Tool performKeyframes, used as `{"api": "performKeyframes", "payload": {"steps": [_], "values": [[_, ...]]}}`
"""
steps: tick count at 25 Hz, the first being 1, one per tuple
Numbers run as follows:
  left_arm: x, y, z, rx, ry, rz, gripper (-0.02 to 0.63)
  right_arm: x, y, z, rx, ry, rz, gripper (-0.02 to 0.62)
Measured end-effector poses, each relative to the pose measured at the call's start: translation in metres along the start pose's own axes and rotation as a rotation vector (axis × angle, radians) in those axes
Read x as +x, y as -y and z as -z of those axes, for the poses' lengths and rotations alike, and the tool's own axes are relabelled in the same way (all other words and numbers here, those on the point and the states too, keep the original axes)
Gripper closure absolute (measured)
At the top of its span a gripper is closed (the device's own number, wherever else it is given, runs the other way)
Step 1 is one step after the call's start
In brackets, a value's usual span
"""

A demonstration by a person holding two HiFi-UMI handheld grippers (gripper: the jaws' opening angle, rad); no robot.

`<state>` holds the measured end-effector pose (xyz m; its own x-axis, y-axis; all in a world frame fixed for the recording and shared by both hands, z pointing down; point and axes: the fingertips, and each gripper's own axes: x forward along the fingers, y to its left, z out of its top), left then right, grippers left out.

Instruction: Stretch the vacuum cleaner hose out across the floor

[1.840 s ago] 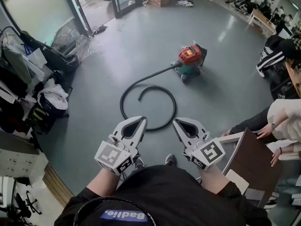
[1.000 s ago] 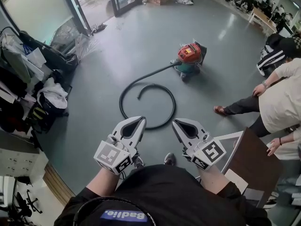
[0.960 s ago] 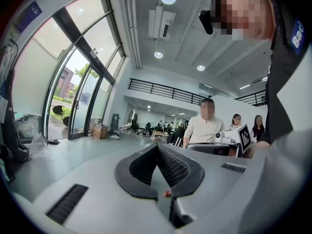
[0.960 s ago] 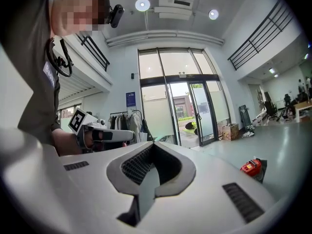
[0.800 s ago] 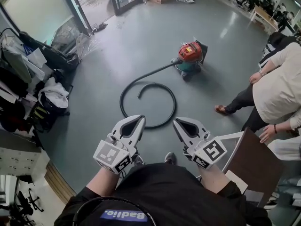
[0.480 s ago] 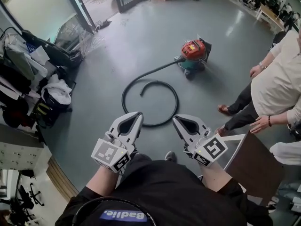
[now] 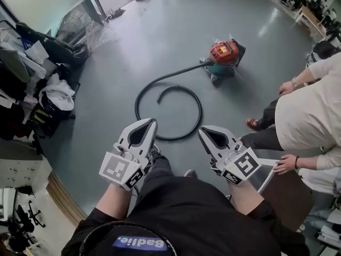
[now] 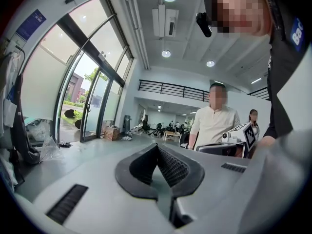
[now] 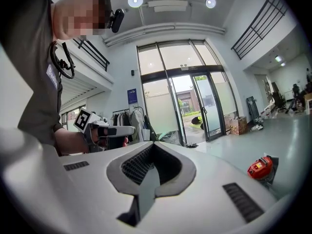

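Observation:
A black vacuum hose (image 7: 170, 138) lies coiled in a loop on the grey floor, its free end (image 7: 158, 101) curling inside the loop. The other end runs up to a red and teal vacuum cleaner (image 7: 224, 56), which also shows in the right gripper view as the vacuum cleaner (image 9: 260, 166). My left gripper (image 7: 152, 121) is held near my body, shut and empty, its tip short of the loop's near edge. My right gripper (image 7: 203, 131) is beside it, also shut and empty. In the gripper views the left gripper (image 8: 157, 146) and right gripper (image 9: 152, 144) point level over the floor.
A person in a pale shirt (image 7: 306, 116) stands close at the right, beside a brown board (image 7: 279, 185). Clothes and bags (image 7: 50, 97) pile along the left wall. Glass doors (image 7: 96, 1) stand at the back left; desks and people fill the far right.
I have stepped toward the hose: the loop and vacuum cleaner sit nearer and lower in the head view. Both grippers moved forward with me, still shut. The person at the right came closer.

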<state>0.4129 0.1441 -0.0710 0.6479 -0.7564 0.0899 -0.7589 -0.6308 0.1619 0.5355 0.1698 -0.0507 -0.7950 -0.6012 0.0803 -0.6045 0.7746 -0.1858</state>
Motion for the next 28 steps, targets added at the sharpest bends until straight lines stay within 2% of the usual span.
{"api": "performKeyframes", "payload": {"steps": [6, 11, 14, 18, 23, 28], "values": [[0.033, -0.095, -0.005, 0.024, -0.011, 0.039, 0.598, 0.082, 0.041, -0.003, -0.001, -0.017, 0.050, 0.592], [0.060, -0.160, -0.002, -0.004, -0.037, 0.064, 0.598, 0.136, 0.077, -0.012, 0.010, -0.004, 0.104, 0.592], [0.076, -0.182, 0.002, -0.019, -0.052, 0.064, 0.598, 0.157, 0.096, -0.011, 0.017, -0.012, 0.106, 0.592], [0.102, -0.187, 0.013, -0.031, -0.086, 0.065, 0.598, 0.170, 0.127, -0.001, 0.043, -0.019, 0.093, 0.592], [0.144, -0.209, 0.044, -0.033, -0.163, -0.017, 0.597, 0.184, 0.184, 0.018, 0.075, -0.007, 0.064, 0.592], [0.169, -0.257, 0.104, -0.059, -0.246, -0.148, 0.597, 0.201, 0.230, 0.048, 0.100, -0.010, 0.034, 0.592]]}}
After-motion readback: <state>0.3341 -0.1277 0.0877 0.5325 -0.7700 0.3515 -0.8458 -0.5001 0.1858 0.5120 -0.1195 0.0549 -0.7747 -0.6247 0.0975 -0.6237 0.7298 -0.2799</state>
